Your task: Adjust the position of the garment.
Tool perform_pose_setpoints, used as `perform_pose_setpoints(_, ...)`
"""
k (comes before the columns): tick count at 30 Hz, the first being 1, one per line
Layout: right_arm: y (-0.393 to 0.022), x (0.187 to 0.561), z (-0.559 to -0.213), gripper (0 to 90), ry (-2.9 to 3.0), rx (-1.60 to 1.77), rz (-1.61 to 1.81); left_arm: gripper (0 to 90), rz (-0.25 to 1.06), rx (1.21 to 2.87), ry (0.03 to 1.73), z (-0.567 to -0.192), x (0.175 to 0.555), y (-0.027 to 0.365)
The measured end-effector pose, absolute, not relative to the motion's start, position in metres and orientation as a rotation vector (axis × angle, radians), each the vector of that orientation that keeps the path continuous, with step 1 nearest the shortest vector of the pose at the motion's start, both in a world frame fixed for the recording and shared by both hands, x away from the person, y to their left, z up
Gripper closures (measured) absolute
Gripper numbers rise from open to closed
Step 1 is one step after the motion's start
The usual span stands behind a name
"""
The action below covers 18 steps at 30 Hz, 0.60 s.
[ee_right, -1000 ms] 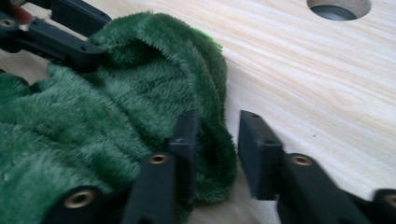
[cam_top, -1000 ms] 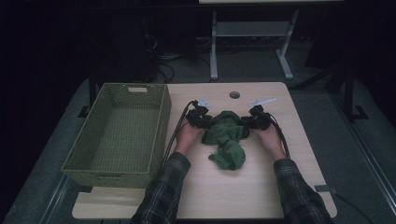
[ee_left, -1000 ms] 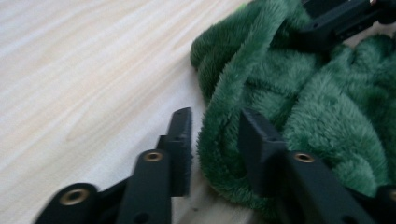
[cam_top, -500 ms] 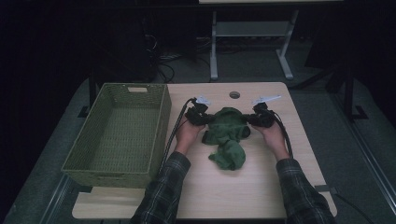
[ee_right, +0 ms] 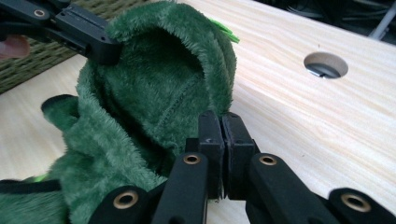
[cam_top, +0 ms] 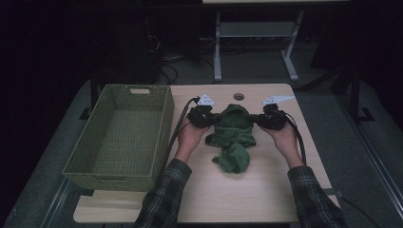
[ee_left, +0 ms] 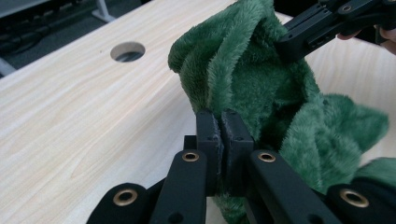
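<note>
A green fuzzy cloth lies crumpled in the middle of the wooden table. Its upper part is pulled up between my two grippers, and its lower end rests on the wood. My left gripper is shut on the cloth's left edge, where the pads pinch the plush. My right gripper is shut on the right edge. The left gripper view has the right gripper's jaws biting the far side of the cloth. Across the cloth, the right gripper view has the left gripper's jaws.
A green woven basket stands on the table's left part, close to the left forearm. A round cable hole sits in the table just beyond the cloth. Cables trail back from both grippers along the forearms.
Both hands have risen slightly and carried the cloth's upper part with them. It now stands up between the grippers instead of lying flat.
</note>
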State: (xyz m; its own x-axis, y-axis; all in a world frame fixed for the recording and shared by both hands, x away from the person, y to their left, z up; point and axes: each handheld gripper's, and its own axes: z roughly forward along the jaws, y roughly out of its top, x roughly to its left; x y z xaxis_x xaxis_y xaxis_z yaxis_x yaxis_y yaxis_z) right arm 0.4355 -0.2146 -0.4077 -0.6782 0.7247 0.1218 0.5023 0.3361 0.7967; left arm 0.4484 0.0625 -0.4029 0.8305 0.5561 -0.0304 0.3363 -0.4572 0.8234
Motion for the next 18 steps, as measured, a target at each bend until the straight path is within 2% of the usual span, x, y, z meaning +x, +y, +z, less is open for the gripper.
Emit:
perform_pose_setpoints(8,-0.216,0.418,-0.393,87.7,2.355,1.040,1.295,87.3,0.314,2.021,0.609,-0.389,0.420,0.069)
perform_pose_setpoints(18,-0.220,0.383,-0.396,87.7,2.363,0.976,1.360,87.0,0.304,2.006,0.549,-0.392,0.387,0.073)
